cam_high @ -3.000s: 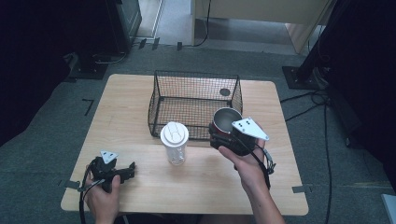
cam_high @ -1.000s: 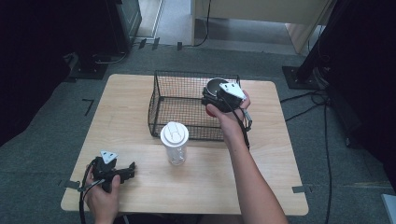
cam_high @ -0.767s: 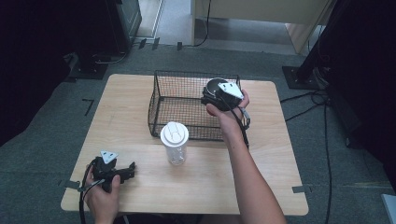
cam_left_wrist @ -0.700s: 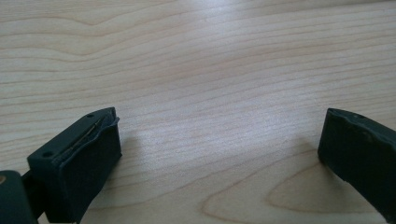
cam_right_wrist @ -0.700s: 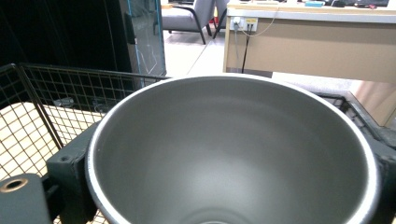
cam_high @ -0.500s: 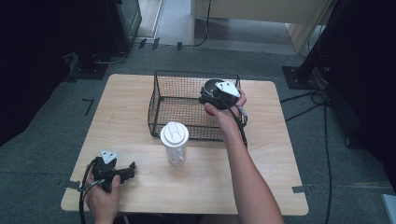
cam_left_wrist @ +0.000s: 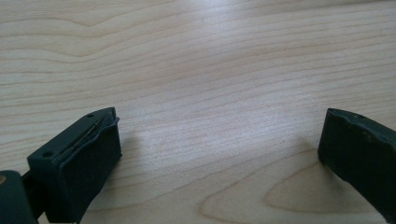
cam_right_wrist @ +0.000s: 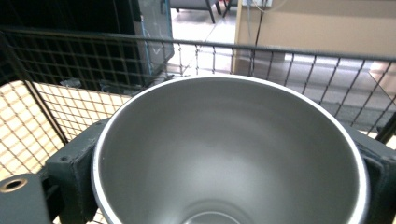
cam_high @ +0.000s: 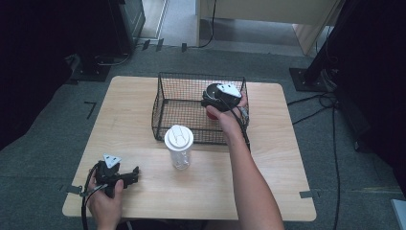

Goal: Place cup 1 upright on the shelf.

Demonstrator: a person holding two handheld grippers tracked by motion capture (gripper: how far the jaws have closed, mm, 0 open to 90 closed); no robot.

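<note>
The right claw (cam_high: pixel 216 101) is clamped on a steel cup (cam_right_wrist: pixel 229 154), a jaw pressed to each side of its wall just under the rim, so that the cup hangs upright and its open mouth faces the claw's own camera. In the high view the hand holds the cup inside the wire basket (cam_high: pixel 163 103), at its right end and below the top rim — a placement that suits lowering the cup to the basket floor without tipping it. In the right gripper view the far basket wall stands behind the cup, its mesh close to the rim but apart from it; whether the cup's base already rests on the basket floor cannot be told. The red part seen under the hand appears to be the cup's outer shell. A clear bottle (cam_high: pixel 179 146) with a white lid stands on the table (cam_high: pixel 277 182) just in front of the basket, apart from it and out of the arm's way. The left claw (cam_high: pixel 135 173) rests idle near the table's front left corner, its jaws well apart over bare wood with nothing between them, presumably parked until needed.
</note>
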